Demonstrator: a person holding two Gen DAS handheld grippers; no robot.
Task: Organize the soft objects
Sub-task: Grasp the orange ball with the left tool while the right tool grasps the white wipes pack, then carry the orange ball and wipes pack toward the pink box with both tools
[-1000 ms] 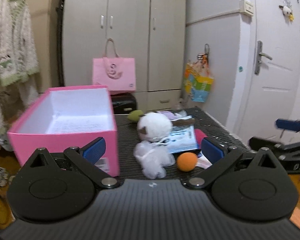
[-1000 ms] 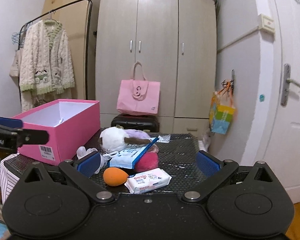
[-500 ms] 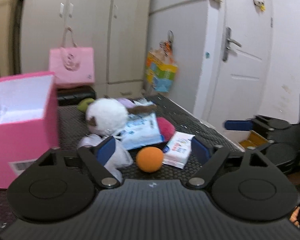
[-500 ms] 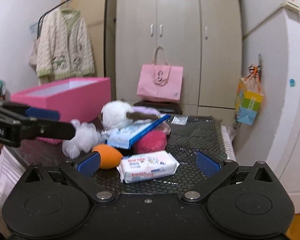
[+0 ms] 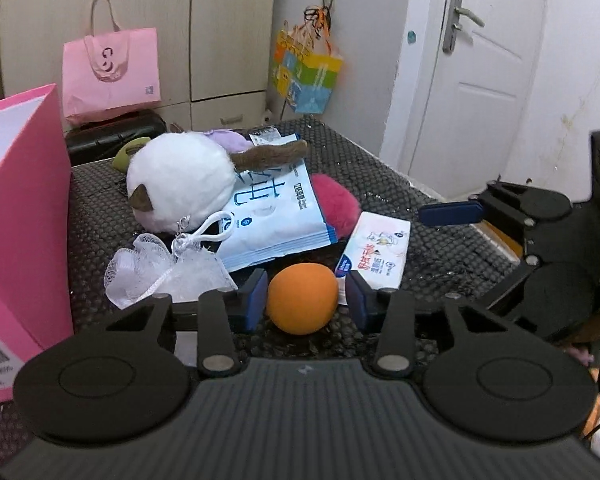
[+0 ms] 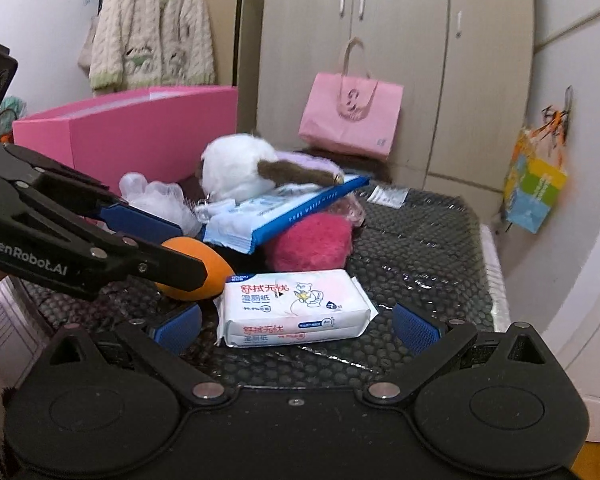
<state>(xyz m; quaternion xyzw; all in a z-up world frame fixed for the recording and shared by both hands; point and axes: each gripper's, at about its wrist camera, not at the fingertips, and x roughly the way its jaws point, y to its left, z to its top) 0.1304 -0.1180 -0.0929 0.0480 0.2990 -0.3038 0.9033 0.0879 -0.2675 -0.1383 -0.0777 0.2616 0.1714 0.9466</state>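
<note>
An orange sponge ball [image 5: 302, 298] lies on the black mat between the fingers of my left gripper [image 5: 306, 295], whose jaws stand narrowed around it with small gaps either side. It also shows in the right wrist view [image 6: 204, 268]. My right gripper [image 6: 296, 326] is open around a white wet-wipes pack [image 6: 294, 307], also seen from the left wrist [image 5: 374, 252]. Behind lie a white mesh pouf [image 5: 168, 272], a white plush ball [image 5: 180, 184], a blue wipes pack [image 5: 272, 216] and a magenta plush [image 5: 336, 204].
An open pink box [image 5: 24, 216] stands at the left on the black mat [image 5: 420, 208]. A pink tote bag [image 5: 110, 72] leans on the wardrobe behind. A colourful bag [image 5: 306, 76] hangs on the wall beside a white door [image 5: 480, 72].
Both grippers moved forward and down to the table. My left gripper's jaws narrowed around the orange ball. My right gripper came around the white wipes pack.
</note>
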